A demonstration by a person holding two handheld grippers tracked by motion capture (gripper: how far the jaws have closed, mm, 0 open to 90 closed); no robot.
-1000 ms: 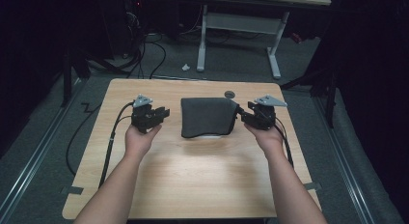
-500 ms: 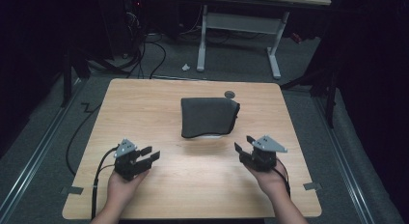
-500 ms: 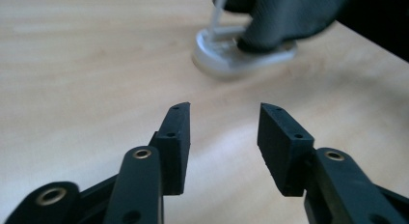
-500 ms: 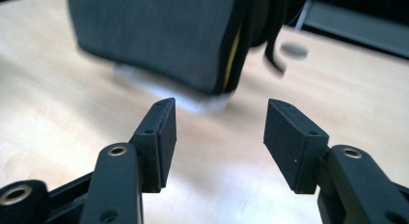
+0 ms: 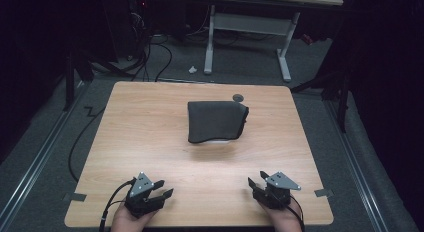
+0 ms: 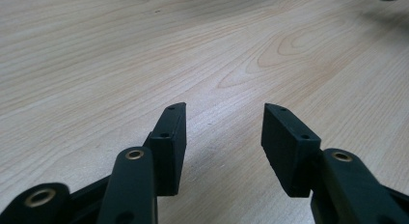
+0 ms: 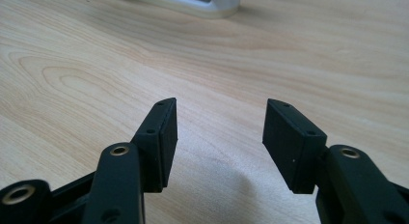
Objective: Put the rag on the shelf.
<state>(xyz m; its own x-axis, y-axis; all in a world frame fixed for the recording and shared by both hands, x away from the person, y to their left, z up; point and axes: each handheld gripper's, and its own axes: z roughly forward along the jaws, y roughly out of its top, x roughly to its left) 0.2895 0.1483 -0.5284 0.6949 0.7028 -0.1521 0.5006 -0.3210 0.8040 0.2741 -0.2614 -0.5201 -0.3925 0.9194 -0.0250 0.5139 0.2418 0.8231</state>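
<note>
Cloth (image 5: 216, 121), dark and folded, lies at the centre of the worktop (image 5: 150, 122), draped over a pale object whose rim shows beneath its near edge. Left gripper (image 5: 161, 190) and right gripper (image 5: 256, 181) rest low at the near edge, well apart from the cloth. Left jaws have just been opening and stand apart with nothing between; right jaws likewise stand apart and empty. Judgement: the step appears to be a withdrawal after laying the cloth. Recommended: keep both grippers clear, jaws apart, cables off the cloth, leaving the fold undisturbed.
</note>
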